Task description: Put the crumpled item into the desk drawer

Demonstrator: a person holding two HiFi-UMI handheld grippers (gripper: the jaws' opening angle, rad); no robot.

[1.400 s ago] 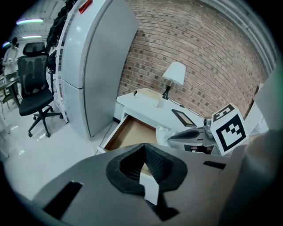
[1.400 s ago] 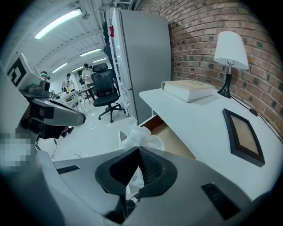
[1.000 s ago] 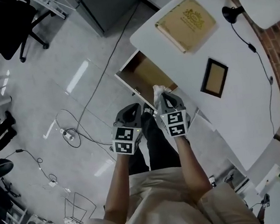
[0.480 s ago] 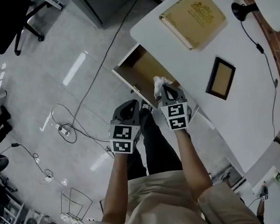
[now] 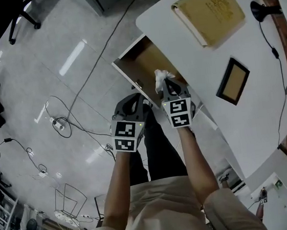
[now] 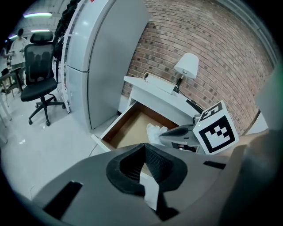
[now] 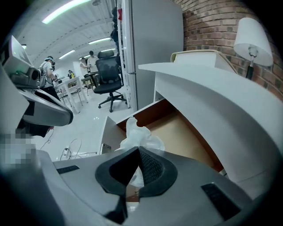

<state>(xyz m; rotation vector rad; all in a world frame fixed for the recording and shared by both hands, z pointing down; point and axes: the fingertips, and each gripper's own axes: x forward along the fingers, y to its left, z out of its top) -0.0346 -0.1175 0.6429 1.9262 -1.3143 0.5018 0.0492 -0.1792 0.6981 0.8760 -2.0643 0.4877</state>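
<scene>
Right hand-held gripper (image 5: 165, 85) held crumpled item (image 5: 161, 77) over open drawer (image 5: 145, 60), left hand-held gripper (image 5: 130, 101) closed, empty, at 8 o'clock, book (image 5: 210, 10), frame (image 5: 234, 81) on desk (image 5: 266, 103).

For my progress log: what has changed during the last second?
The right gripper, jaws shut on the crumpled item, advanced slightly, carrying it further over the open drawer. Nothing was let go. The left gripper stayed beside it, jaws shut and empty; the drawer stayed open.
</scene>
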